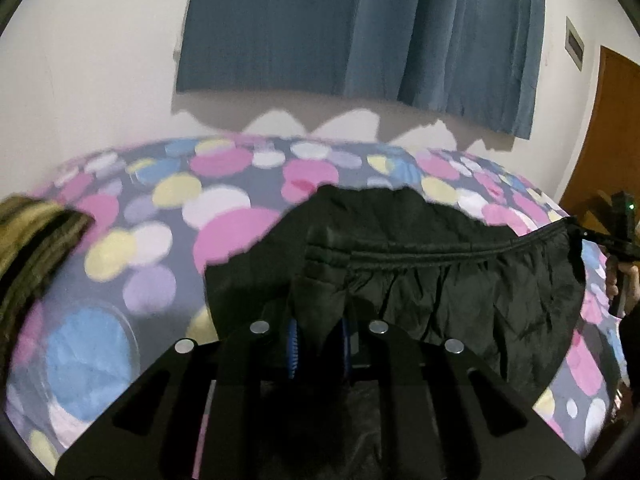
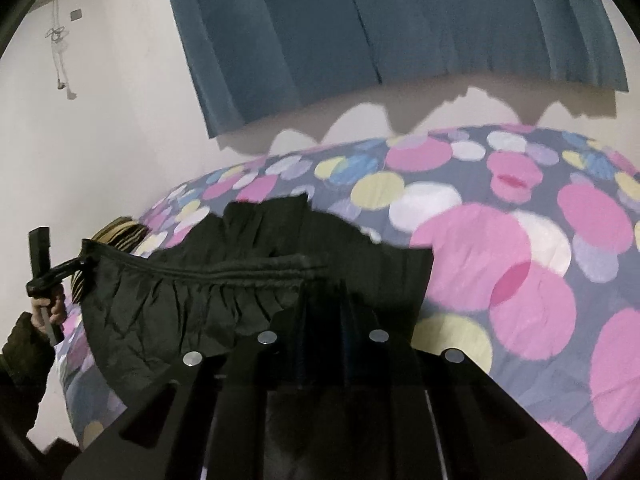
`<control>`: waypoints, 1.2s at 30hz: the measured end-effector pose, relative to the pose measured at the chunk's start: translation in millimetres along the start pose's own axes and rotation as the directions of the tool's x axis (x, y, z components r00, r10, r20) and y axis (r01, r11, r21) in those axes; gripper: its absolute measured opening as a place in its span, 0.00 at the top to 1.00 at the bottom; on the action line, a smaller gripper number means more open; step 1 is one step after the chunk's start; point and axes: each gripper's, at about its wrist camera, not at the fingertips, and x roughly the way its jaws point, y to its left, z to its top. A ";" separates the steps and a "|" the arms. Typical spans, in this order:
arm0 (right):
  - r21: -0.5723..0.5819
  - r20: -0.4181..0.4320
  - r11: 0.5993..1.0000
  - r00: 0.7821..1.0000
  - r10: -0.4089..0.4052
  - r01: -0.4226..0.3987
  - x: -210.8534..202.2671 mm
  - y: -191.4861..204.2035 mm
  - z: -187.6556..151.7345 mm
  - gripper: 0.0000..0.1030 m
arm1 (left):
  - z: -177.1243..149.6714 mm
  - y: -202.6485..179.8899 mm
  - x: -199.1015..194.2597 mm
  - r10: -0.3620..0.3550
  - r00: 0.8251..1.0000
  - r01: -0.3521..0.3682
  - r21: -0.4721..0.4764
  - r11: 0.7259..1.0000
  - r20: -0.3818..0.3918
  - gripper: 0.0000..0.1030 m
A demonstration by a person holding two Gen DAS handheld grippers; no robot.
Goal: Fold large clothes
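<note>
A black garment with an elastic waistband hangs stretched between both grippers above the polka-dot bed. My left gripper is shut on one end of the waistband. It also shows at the left of the right wrist view. My right gripper is shut on the other end of the black garment, and it shows at the right of the left wrist view. The waistband runs taut between them; more black cloth lies behind on the bed.
The bed cover has pink, white, yellow and blue dots. A striped olive cloth lies at the bed's left edge. A blue curtain hangs on the white wall behind. A brown door stands at right.
</note>
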 end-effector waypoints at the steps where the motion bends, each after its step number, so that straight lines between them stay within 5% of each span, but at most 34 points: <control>1: 0.008 0.012 1.000 1.000 -0.007 0.007 3.2 -2.5 9.3 0.88 | 10.5 0.0 3.4 0.011 1.000 -0.011 0.001 1.000 0.006 0.86; 13: 0.070 0.039 0.995 0.996 -0.076 0.073 75.5 -22.3 96.2 0.88 | 99.7 17.2 97.5 0.155 0.987 -0.155 -0.025 0.988 -0.037 0.86; 23: 0.113 -0.107 0.986 0.988 -0.115 0.127 164.8 -50.1 90.6 0.88 | 86.5 43.1 186.7 0.203 0.963 -0.221 -0.086 0.972 -0.180 0.86; 36: 0.158 -0.265 0.970 0.954 -0.141 0.187 228.5 -73.5 64.4 0.88 | 63.4 56.0 240.7 0.232 0.924 -0.263 -0.062 0.963 -0.304 0.86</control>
